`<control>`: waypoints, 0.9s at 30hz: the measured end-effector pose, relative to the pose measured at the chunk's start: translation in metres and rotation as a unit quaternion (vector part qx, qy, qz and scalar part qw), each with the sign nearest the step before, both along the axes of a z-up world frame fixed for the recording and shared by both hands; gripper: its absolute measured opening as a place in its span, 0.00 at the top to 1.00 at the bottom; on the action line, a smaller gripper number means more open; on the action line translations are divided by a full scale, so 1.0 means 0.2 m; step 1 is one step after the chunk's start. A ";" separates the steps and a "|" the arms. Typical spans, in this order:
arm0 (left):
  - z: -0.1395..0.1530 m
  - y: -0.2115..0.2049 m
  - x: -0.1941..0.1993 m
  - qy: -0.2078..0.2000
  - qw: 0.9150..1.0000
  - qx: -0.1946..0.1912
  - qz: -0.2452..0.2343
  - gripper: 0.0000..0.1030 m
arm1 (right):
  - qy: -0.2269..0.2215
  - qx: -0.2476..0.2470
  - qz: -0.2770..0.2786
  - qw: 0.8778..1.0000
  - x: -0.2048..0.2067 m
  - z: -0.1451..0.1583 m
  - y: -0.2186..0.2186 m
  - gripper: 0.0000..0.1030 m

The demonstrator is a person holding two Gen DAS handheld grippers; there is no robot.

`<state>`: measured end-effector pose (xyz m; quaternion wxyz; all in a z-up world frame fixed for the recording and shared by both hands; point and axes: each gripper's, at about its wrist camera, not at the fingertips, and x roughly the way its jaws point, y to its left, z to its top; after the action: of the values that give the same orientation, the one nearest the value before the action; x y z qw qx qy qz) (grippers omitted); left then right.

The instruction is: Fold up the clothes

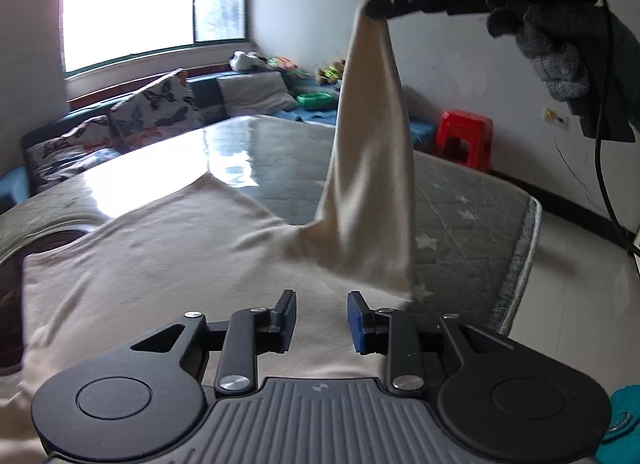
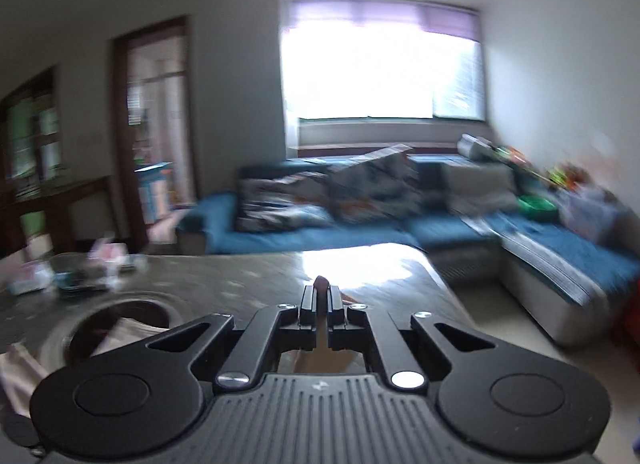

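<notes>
Here the right hand-held gripper (image 1: 374,8), upper right of the frame, pinches a sleeve of the cream shirt (image 1: 168,264) lying on the tabletop (image 1: 472,200). The left hand-held gripper (image 1: 322,320) hovers spread. Next, I think, the sleeve is laid inward.

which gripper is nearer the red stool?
Right, probably. The right gripper is raised, pinching the cream shirt's sleeve up on the side where the red stool stands. The left gripper hovers open over the shirt's body, nearer the camera.
</notes>
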<state>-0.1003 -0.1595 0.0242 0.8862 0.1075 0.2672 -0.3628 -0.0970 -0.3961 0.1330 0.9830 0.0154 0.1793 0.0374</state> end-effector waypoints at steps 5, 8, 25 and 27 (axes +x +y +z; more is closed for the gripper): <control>0.02 0.21 -0.01 0.000 0.998 -0.009 0.058 0.65 | 0.003 -0.036 0.114 0.993 0.05 0.04 0.35 0.96; 0.02 0.33 0.00 0.011 0.995 -0.019 0.099 0.65 | 0.007 -0.058 0.182 0.982 0.08 0.06 0.55 0.96; 0.04 0.64 -0.06 0.017 0.982 -0.024 0.188 0.63 | 0.148 -0.089 0.285 0.943 0.01 -0.33 0.75 0.89; 0.04 0.62 -0.05 0.014 0.983 -0.026 0.180 0.63 | 0.165 -0.092 0.253 0.949 0.01 -0.37 0.65 0.89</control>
<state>-0.1096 -0.0364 0.0324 0.9356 0.0296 0.2854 -0.2055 -0.0947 -0.2658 0.0599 0.8950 -0.1152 0.3399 0.2650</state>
